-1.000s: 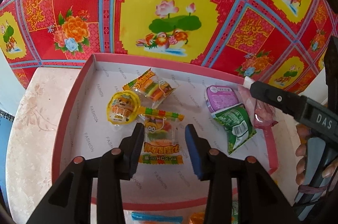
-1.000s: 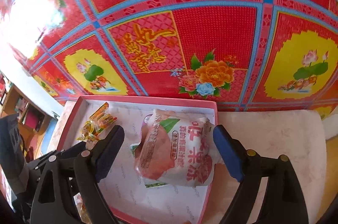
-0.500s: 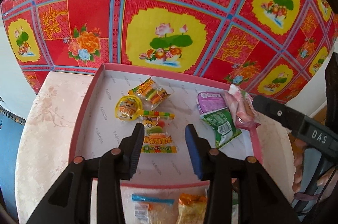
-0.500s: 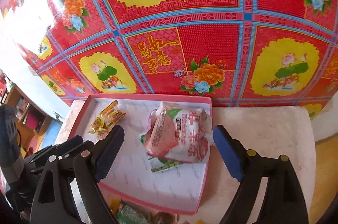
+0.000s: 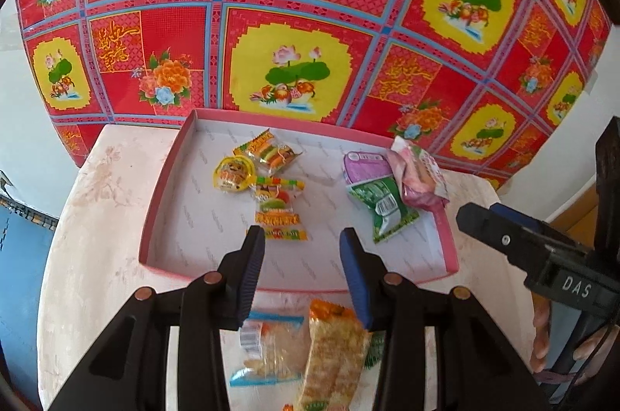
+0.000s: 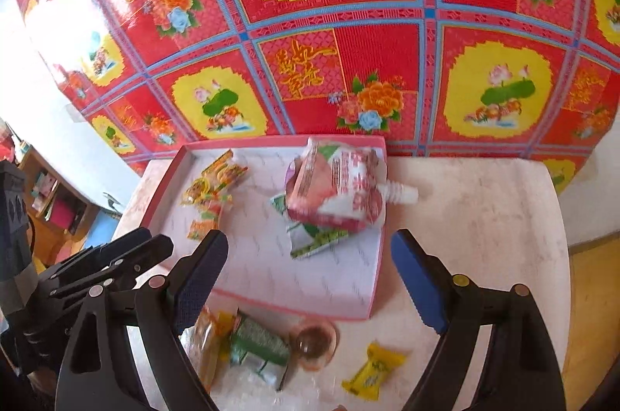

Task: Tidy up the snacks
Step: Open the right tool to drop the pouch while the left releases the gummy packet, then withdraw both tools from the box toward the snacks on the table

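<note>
A pink-rimmed white tray [image 5: 162, 201] [image 6: 378, 275] lies on the pale table and holds snacks. On its left are yellow and orange candy packs [image 5: 267, 174] [image 6: 209, 186]. On its right are a pink spouted pouch [image 5: 418, 174] [image 6: 333, 186], a green packet [image 5: 387, 205] and a purple pack [image 5: 364, 166]. My left gripper [image 5: 302, 252] is open and empty above the tray's near edge. My right gripper [image 6: 310, 267] is open and empty over the tray's near right part. Loose snacks lie in front of the tray: an orange bar [image 5: 333, 356], a clear bag [image 5: 267, 349], a green packet [image 6: 259, 341], a jelly cup [image 6: 316, 343] and a yellow candy [image 6: 374, 368].
A red, yellow and blue floral cloth [image 5: 294, 23] hangs behind the table. The table's right part [image 6: 484, 217] is bare marble-patterned top. A blue surface [image 5: 19, 256] lies beyond the left edge, and shelves [image 6: 50, 194] stand at far left.
Both grippers have pulled back and up from the tray. The pink pouch now lies in the tray, clear of the right gripper's open fingers. Loose snacks in front of the tray have come into view.
</note>
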The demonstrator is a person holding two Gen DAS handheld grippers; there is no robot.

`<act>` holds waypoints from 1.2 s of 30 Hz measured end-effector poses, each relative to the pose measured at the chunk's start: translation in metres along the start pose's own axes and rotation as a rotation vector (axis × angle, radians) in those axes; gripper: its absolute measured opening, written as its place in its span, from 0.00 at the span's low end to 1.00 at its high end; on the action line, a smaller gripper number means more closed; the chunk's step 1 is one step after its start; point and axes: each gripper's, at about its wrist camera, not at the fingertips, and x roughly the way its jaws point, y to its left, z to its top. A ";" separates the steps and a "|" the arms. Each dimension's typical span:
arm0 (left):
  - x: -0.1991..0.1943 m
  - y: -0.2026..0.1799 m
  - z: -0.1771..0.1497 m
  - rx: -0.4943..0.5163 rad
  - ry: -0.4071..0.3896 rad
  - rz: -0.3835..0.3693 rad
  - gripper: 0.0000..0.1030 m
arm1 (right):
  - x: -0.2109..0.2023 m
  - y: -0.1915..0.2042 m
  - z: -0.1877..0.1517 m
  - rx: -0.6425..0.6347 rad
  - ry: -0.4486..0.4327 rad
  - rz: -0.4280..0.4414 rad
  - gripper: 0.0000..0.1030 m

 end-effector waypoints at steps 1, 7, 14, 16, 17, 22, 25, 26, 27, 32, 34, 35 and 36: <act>-0.002 -0.001 -0.002 0.001 0.000 -0.001 0.41 | -0.001 0.000 -0.002 0.000 0.003 -0.002 0.85; -0.009 -0.003 -0.011 -0.002 0.009 0.006 0.41 | -0.014 -0.002 -0.015 0.009 0.007 -0.011 0.86; -0.018 -0.004 -0.023 -0.009 0.020 0.002 0.41 | -0.026 -0.004 -0.031 0.007 0.013 -0.028 0.85; -0.021 -0.005 -0.027 -0.004 0.019 0.003 0.41 | -0.028 -0.005 -0.036 0.009 0.015 -0.033 0.85; -0.022 -0.006 -0.028 -0.003 0.019 0.003 0.41 | -0.029 -0.006 -0.038 0.010 0.016 -0.034 0.85; -0.022 -0.009 -0.040 0.005 0.041 0.001 0.41 | -0.029 -0.010 -0.050 0.020 0.032 -0.039 0.85; -0.021 -0.012 -0.048 0.012 0.055 0.004 0.41 | -0.028 -0.014 -0.057 0.029 0.045 -0.038 0.85; -0.020 -0.013 -0.050 0.013 0.060 0.004 0.41 | -0.028 -0.014 -0.059 0.030 0.050 -0.039 0.85; -0.020 -0.013 -0.052 0.013 0.066 0.001 0.41 | -0.027 -0.015 -0.062 0.030 0.055 -0.039 0.85; -0.017 -0.018 -0.059 0.021 0.086 -0.012 0.41 | -0.023 -0.021 -0.071 0.038 0.075 -0.054 0.85; -0.015 -0.019 -0.062 0.027 0.097 -0.006 0.41 | -0.020 -0.024 -0.074 0.048 0.086 -0.054 0.85; -0.013 -0.020 -0.063 0.029 0.105 -0.003 0.41 | -0.019 -0.025 -0.075 0.051 0.089 -0.051 0.85; -0.010 -0.020 -0.064 0.030 0.115 -0.001 0.41 | -0.017 -0.025 -0.076 0.053 0.092 -0.049 0.85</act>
